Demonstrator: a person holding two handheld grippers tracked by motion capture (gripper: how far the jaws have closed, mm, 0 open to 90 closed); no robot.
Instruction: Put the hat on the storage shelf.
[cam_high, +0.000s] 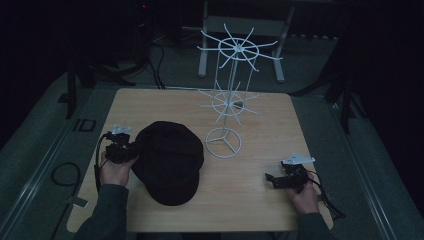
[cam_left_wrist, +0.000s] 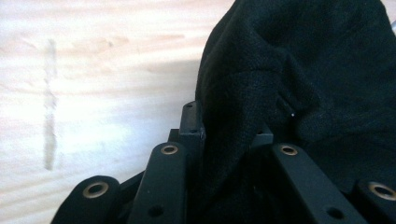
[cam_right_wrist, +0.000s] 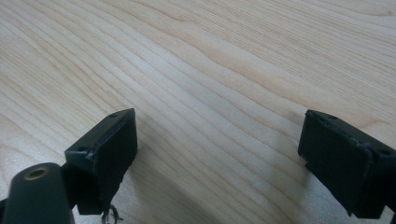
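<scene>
A black cloth cap (cam_high: 169, 161) lies on the wooden table (cam_high: 260, 125), left of the middle. My left gripper (cam_high: 131, 150) is at the cap's left edge, shut on the fabric; in the left gripper view the cap (cam_left_wrist: 299, 84) bunches up between the two black jaws, and my left gripper (cam_left_wrist: 229, 135) holds that fold lifted off the wood. A white wire rack (cam_high: 231, 95) with two tiers of radiating hooks stands behind the cap on a ring base. Near the table's right front my right gripper (cam_high: 271, 180) rests open; in its own view my right gripper (cam_right_wrist: 219, 154) has bare wood between its pads.
Metal frame legs (cam_high: 240, 45) stand on the floor beyond the table's far edge. Cables (cam_high: 65, 172) lie on the floor to the left. Bare wood stretches between the cap and the right hand.
</scene>
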